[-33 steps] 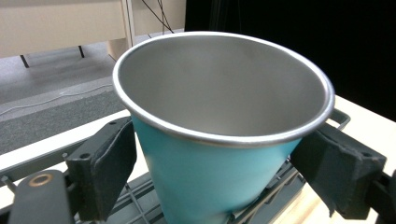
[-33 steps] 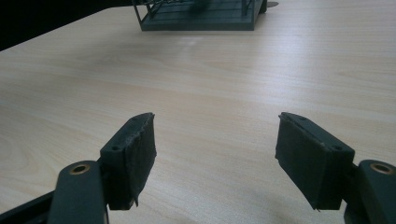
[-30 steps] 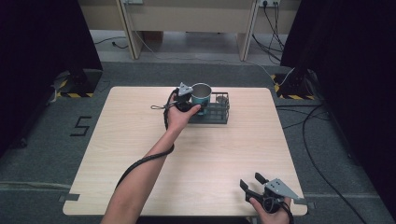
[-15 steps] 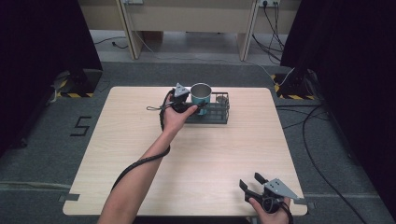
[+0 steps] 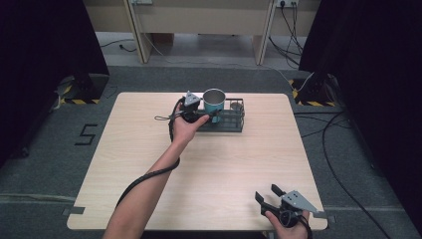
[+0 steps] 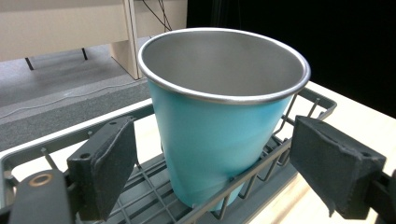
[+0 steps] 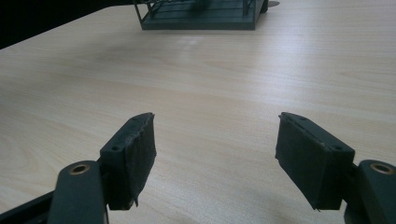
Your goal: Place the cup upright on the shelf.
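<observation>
The high view looks forward and down over the whole surface (image 5: 209, 169). The left gripper view sits close against the rack (image 6: 261, 186). The right gripper view, low near the surface, catches that rack (image 7: 201, 18) at its top edge.

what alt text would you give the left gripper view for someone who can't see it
A teal metal cup with a silver rim and bare steel inside stands tilted in a dark wire rack on a light wood table. The left hand-held gripper has its two black padded jaws open, one on each side of the cup, not touching it.
</observation>
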`<state>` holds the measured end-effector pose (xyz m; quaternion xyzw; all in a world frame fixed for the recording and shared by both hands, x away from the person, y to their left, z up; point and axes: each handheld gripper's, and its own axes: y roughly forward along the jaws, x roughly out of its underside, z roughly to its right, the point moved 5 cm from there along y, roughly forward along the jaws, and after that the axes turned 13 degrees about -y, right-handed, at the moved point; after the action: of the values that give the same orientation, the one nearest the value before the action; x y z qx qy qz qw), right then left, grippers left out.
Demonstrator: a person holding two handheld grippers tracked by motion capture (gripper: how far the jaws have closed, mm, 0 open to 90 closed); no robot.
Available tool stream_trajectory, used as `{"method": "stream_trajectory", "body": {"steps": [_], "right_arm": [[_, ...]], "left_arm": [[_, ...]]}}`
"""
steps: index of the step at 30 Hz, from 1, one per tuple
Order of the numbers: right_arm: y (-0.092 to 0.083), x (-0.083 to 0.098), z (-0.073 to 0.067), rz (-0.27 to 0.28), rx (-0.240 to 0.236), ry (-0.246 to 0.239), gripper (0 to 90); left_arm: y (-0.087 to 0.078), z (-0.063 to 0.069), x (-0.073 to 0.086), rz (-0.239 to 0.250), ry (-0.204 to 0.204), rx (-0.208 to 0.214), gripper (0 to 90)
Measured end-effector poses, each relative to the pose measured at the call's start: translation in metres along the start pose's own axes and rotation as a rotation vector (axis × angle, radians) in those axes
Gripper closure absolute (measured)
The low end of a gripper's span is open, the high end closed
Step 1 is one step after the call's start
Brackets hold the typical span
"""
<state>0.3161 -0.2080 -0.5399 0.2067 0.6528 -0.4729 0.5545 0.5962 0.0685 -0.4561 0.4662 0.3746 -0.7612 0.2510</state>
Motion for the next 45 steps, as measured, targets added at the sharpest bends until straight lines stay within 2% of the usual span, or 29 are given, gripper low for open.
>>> {"method": "stream_trajectory", "body": {"steps": [25, 35, 40, 45], "right_arm": [[0.001, 0.000, -0.001, 0.000, -0.001, -0.001, 29.2], [0.001, 0.000, -0.001, -0.002, 0.001, -0.004, 29.2], [0.000, 0.000, 0.000, -0.005, 0.005, -0.001, 29.2], [0.000, -0.001, -0.001, -0.003, 0.009, -0.010, 29.2]], "left_arm": [[-0.022, -0.001, 0.003, 0.012, 0.023, -0.002, 14.6], [-0.039, -0.001, 0.009, 0.013, 0.039, 0.006, 14.6], [-0.051, -0.005, 0.012, 0.015, 0.036, 0.011, 14.6], [-0.064, -0.009, 0.017, 0.011, 0.051, 0.003, 14.6]]}}
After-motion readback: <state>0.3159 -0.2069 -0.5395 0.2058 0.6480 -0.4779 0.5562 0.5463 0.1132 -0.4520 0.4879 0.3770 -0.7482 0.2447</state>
